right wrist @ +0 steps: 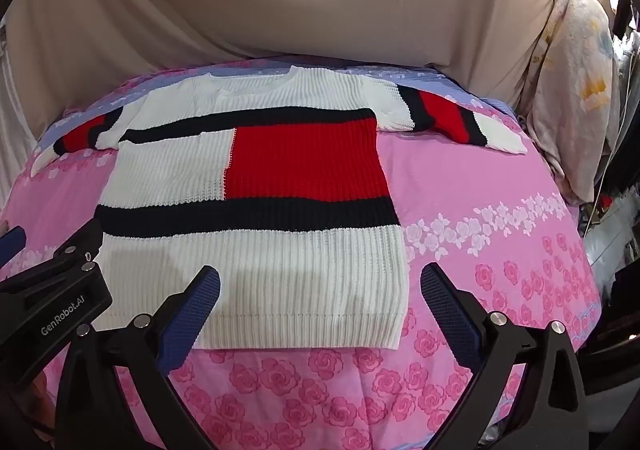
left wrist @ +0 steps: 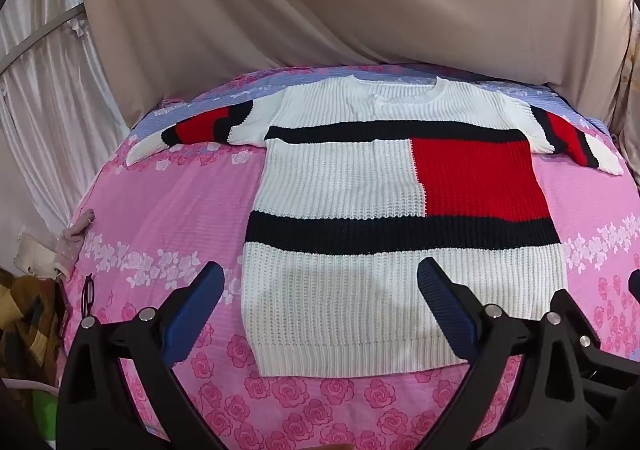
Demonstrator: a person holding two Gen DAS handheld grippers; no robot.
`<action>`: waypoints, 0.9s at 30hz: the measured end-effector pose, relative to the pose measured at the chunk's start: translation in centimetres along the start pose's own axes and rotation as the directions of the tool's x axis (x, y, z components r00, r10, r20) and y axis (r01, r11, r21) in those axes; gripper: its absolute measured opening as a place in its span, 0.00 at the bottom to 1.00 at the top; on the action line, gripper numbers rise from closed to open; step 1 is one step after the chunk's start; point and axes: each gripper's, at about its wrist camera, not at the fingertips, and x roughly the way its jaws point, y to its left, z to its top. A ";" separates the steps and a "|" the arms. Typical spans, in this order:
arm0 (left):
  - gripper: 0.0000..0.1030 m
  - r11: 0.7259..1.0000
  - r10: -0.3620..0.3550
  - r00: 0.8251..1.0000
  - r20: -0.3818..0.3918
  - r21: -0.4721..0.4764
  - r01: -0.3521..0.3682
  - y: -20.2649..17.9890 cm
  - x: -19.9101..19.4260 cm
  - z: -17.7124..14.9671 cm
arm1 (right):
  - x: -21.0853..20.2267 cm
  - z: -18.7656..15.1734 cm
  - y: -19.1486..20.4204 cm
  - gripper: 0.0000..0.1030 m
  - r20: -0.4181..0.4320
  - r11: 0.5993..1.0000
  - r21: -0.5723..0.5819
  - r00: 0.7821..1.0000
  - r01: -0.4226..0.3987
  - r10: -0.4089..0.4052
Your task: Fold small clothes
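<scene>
**Sweater flat on bed, both tongs spread**

Bedsheet (left wrist: 168, 210), pink with roses, covers the bed under everything; a beige drape (left wrist: 320, 2) hangs beyond the sweater's collar. The sweater (left wrist: 360, 178), white with black bands and a red block, lies flat on the sheet, sleeves spread out to both sides, hem toward the cameras. Left tongs (left wrist: 320, 286) hover wide apart over the sweater's hem, holding nothing. Right tongs (right wrist: 320, 290) hover wide apart over the hem's right corner, likewise holding nothing. Eyeglasses (left wrist: 88, 290) lie left of the sweater, near the bed's edge.
</scene>
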 end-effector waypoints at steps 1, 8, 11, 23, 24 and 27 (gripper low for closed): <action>0.92 1.000 0.001 1.000 0.001 0.002 -0.001 0.0 0.0 0.0 | 0.0 0.0 0.0 0.95 -0.001 1.000 -0.001 1.000 0.000 0.000; 0.92 1.000 0.013 1.000 -0.002 0.016 -0.013 0.1 0.1 0.1 | 0.3 0.2 0.1 0.95 0.004 1.000 -0.010 1.000 0.011 -0.011; 0.92 1.000 0.016 1.000 0.002 0.016 -0.016 0.0 0.2 0.2 | 0.4 0.2 0.1 0.95 0.005 1.000 -0.009 1.000 0.012 -0.012; 0.92 1.000 0.023 1.000 0.006 0.018 -0.023 -0.3 0.4 0.2 | 0.2 0.5 0.3 0.95 0.005 1.000 -0.010 1.000 0.013 -0.013; 0.92 1.000 0.022 1.000 0.006 0.018 -0.022 -0.3 0.4 0.3 | 0.2 0.6 0.3 0.95 0.004 1.000 -0.011 1.000 0.013 -0.013; 0.92 1.000 0.022 1.000 0.008 0.018 -0.022 -0.2 0.4 0.2 | 0.2 0.6 0.3 0.95 0.005 1.000 -0.011 1.000 0.013 -0.013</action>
